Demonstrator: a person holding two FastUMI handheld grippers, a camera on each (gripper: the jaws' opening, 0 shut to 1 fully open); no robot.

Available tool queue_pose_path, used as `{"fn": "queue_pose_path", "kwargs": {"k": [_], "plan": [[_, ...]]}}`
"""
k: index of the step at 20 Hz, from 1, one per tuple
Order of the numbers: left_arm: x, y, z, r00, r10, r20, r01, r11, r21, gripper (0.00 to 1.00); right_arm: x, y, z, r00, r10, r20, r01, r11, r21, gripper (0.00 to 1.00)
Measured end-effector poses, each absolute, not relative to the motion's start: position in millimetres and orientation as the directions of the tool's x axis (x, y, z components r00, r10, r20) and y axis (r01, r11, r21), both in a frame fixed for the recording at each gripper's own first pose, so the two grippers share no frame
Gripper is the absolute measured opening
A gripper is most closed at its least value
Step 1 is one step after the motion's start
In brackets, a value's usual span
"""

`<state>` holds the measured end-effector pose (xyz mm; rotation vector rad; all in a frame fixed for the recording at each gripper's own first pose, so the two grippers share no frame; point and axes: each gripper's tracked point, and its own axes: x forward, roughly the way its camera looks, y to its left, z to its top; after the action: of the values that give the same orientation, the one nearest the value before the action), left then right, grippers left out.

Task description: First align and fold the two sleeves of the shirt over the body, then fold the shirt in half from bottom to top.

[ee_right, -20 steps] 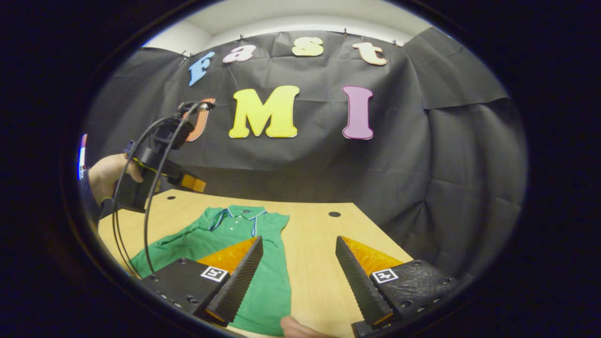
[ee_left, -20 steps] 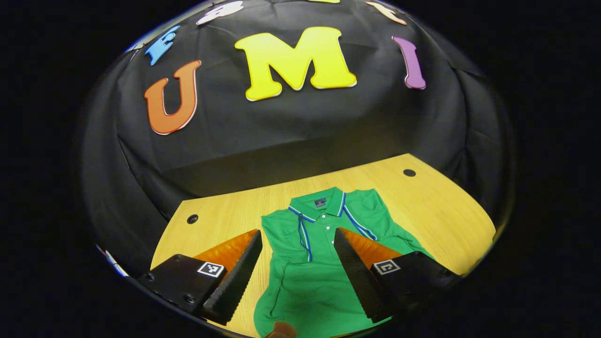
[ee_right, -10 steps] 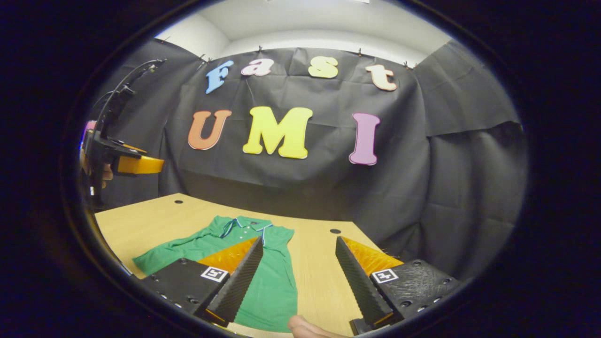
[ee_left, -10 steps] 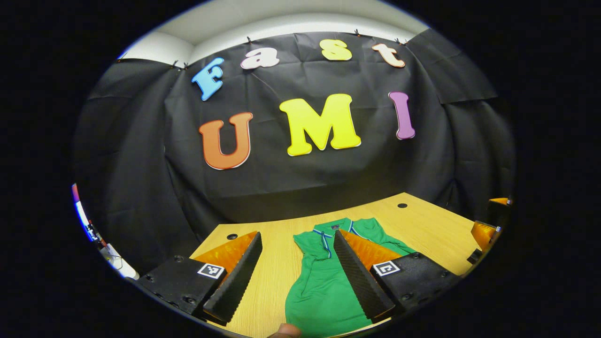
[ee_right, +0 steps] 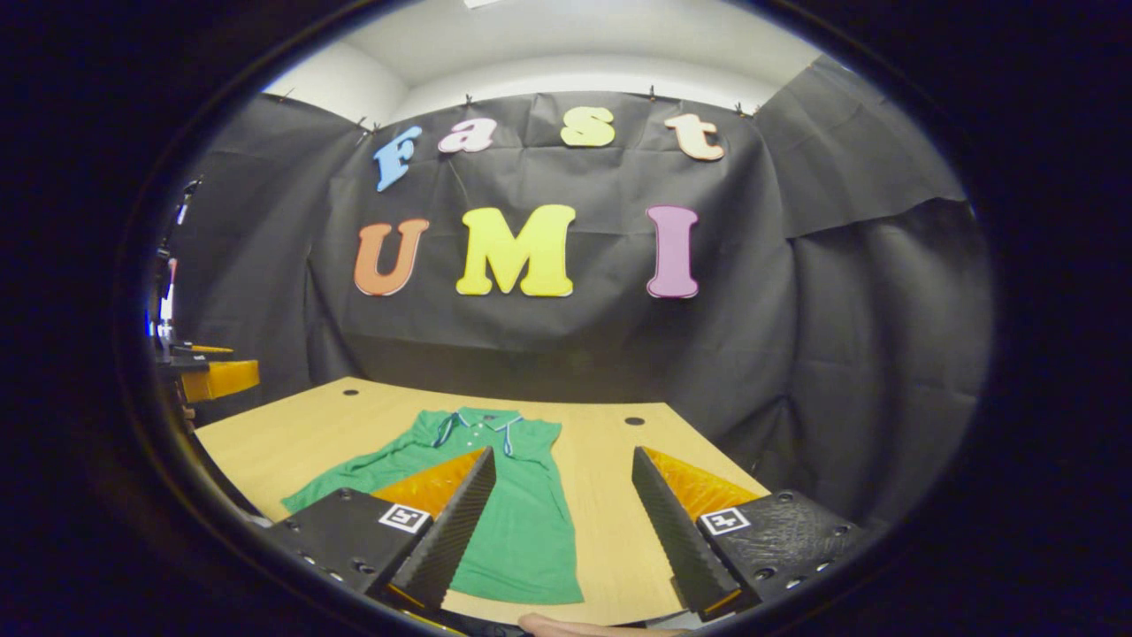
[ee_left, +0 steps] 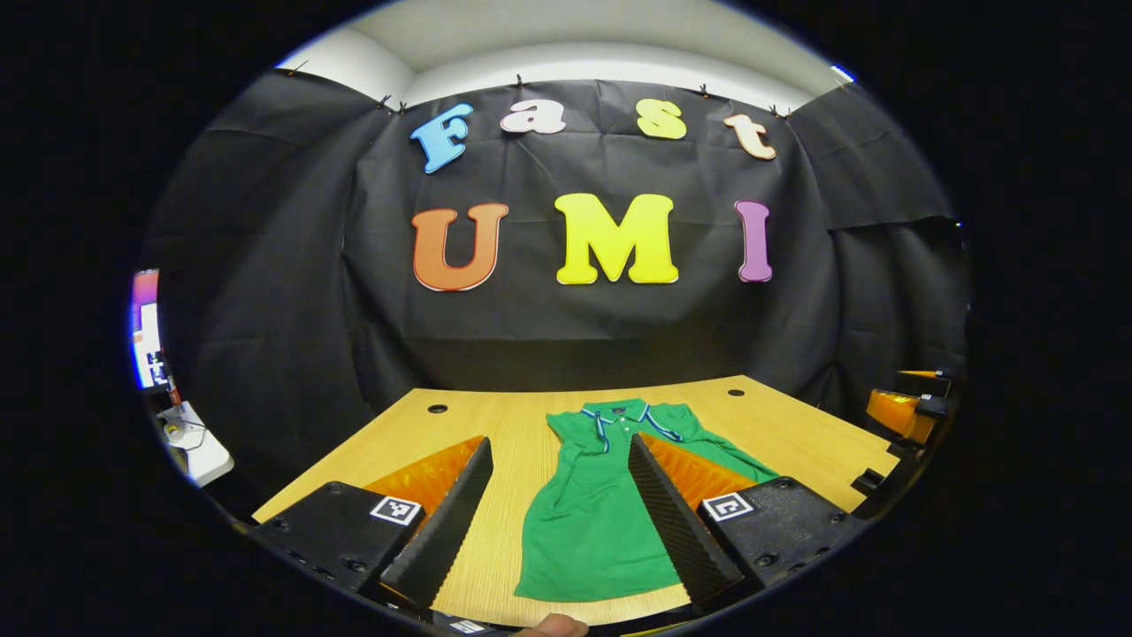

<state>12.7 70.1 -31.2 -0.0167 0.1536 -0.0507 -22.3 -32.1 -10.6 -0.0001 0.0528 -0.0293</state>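
A green polo shirt [ee_left: 588, 522] lies flat on the wooden table [ee_left: 504, 442], collar [ee_left: 619, 412] toward the wall and hem toward me. In the left gripper view my left gripper [ee_left: 557, 442] hovers open and empty above the near table edge, its right finger covering the shirt's right half. My right gripper [ee_right: 562, 451] is open and empty too, with the shirt [ee_right: 522, 531] lying left of centre and partly behind its left finger. No sleeve sticks out on the side nearest each camera. The right gripper [ee_left: 902, 411] shows at the far right, the left gripper [ee_right: 208, 376] at the far left.
The table has round cable holes [ee_left: 438, 409] [ee_left: 736, 392] [ee_right: 634, 421] near its back edge. A white object [ee_left: 190, 447] sits off the table at the left. A person's fingertip [ee_right: 566, 626] pokes in at the bottom. The table [ee_right: 619, 531] is bare wood right of the shirt.
Both grippers have pulled back toward the near table edge and tilted up, so the shirt looks smaller and lower. The left gripper has drifted out to the right view's left edge.
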Motion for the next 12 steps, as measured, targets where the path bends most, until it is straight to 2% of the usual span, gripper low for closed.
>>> {"fn": "queue_pose_path", "kwargs": {"k": [5, 7, 12], "plan": [[21.6, 90.2, -116.4, 0.929, -0.029, -0.369, 0.011, 0.999, -0.05, 1.0, -21.8, -31.6, -31.5, 0.993, -0.03, -0.111, 0.025, 0.999, -0.04, 0.95], [23.2, 91.0, -147.6, 0.889, -0.041, -0.455, 0.002, 0.996, -0.086, 1.0, -13.0, -33.2, -49.7, 0.987, -0.036, -0.155, 0.025, 0.997, -0.07, 0.97], [19.4, 86.2, -196.2, 0.816, -0.046, -0.577, 0.001, 0.997, -0.077, 1.0, 3.2, -40.3, -102.4, 0.955, -0.064, -0.29, 0.042, 0.996, -0.08, 0.95]]}}
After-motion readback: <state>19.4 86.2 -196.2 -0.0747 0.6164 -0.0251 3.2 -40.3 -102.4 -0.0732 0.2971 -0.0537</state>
